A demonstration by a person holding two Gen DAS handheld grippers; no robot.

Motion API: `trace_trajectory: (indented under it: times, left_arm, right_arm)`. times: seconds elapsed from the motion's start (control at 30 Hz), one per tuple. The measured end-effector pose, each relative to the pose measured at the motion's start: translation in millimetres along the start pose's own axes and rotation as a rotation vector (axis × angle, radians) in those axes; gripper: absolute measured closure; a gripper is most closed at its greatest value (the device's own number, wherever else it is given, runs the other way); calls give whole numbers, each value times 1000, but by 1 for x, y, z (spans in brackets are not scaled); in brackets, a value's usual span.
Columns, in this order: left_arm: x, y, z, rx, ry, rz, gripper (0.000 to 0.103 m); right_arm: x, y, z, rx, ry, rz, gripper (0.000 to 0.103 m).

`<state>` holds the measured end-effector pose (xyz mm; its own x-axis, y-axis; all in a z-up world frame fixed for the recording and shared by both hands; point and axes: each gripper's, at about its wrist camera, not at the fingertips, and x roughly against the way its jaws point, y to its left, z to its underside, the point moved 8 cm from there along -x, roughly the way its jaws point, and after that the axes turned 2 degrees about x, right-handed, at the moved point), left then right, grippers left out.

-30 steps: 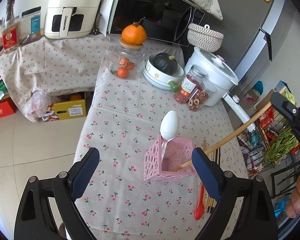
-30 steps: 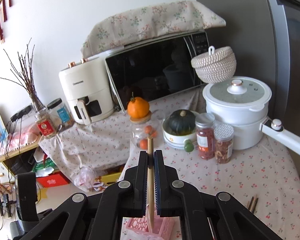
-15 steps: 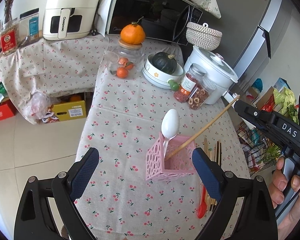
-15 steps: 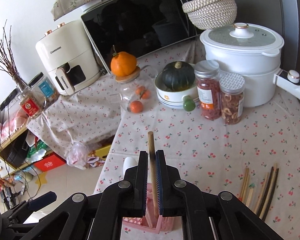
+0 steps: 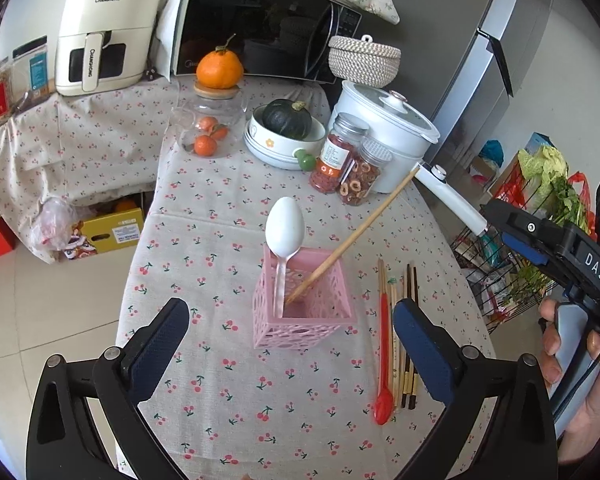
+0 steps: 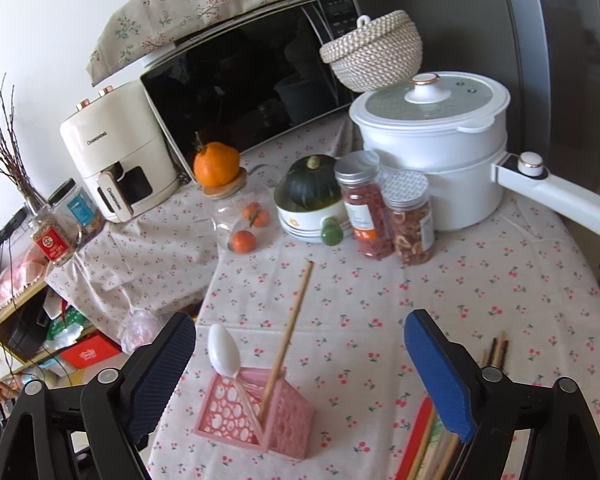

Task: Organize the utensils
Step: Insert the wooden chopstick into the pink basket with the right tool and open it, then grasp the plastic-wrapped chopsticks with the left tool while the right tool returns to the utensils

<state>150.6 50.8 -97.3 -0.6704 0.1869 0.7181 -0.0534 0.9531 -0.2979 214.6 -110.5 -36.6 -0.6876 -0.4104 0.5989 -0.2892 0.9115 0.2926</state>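
Observation:
A pink openwork holder [image 5: 304,320] [image 6: 260,416] stands on the cherry-print tablecloth. In it a white spoon [image 5: 286,226] [image 6: 223,350] stands bowl up, and one wooden chopstick [image 5: 360,232] [image 6: 292,320] leans free toward the back right. My left gripper [image 5: 290,308] hovers just in front of the holder, its jaws opening wide with nothing pressed between them. My right gripper [image 6: 300,320] is behind and above the holder, its jaws opening too, both pads clear of the chopstick. A red spoon [image 5: 384,360] [image 6: 416,432] and several chopsticks [image 5: 406,320] [image 6: 496,350] lie right of the holder.
At the back stand a white pot [image 6: 432,152] with a long handle, two spice jars [image 6: 388,216], a bowl holding a dark squash [image 6: 312,200], a glass jar of oranges [image 5: 210,132], a microwave [image 5: 260,28] and an air fryer [image 5: 104,32]. The table edge drops to the floor on the left.
The right gripper went from shut on the wooden chopstick to wide open and let it go. The chopstick now leans in the pink holder. The right gripper sank lower.

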Motion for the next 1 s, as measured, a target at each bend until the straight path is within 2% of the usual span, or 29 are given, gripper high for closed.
trace_trajectory:
  times: [0.17,0.33,0.4,0.47,0.57,0.67,0.8,0.87,0.93,0.97,1.0]
  left_arm:
    - [-6,-22,12,-58,-3,-3,0]
    - [-11,-46,23,-138,-68,-60,0]
    - [-17,-59,30,-169,-58,-63,0]
    - [-26,-72,39,-186,-19,-52,0]
    - [-46,-97,54,-229,81,-27,0]
    - [-68,-119,67,-272,173,-36,0]
    - [-98,-137,71,-224,243,-57,0]
    - [-115,-145,71,-213,279,-51,4]
    - [-131,-151,70,-200,312,-28,23]
    - [-139,-154,69,-186,330,-10,28]
    - [-147,-156,68,-168,347,8,40]
  right_arm:
    - [4,-40,21,15,50,104,6]
    - [4,-82,47,19,121,199,3]
    - [4,-99,58,22,154,227,3]
    - [5,-112,66,23,181,244,3]
    - [5,-131,77,23,218,261,0]
    - [4,-148,82,16,241,288,0]
    - [0,-171,87,15,282,321,0]
    - [-2,-185,91,-6,302,338,0]
    - [-4,-199,95,-31,323,349,0]
    - [-5,-205,97,-40,333,352,0]
    - [-6,-210,99,-46,340,354,0]
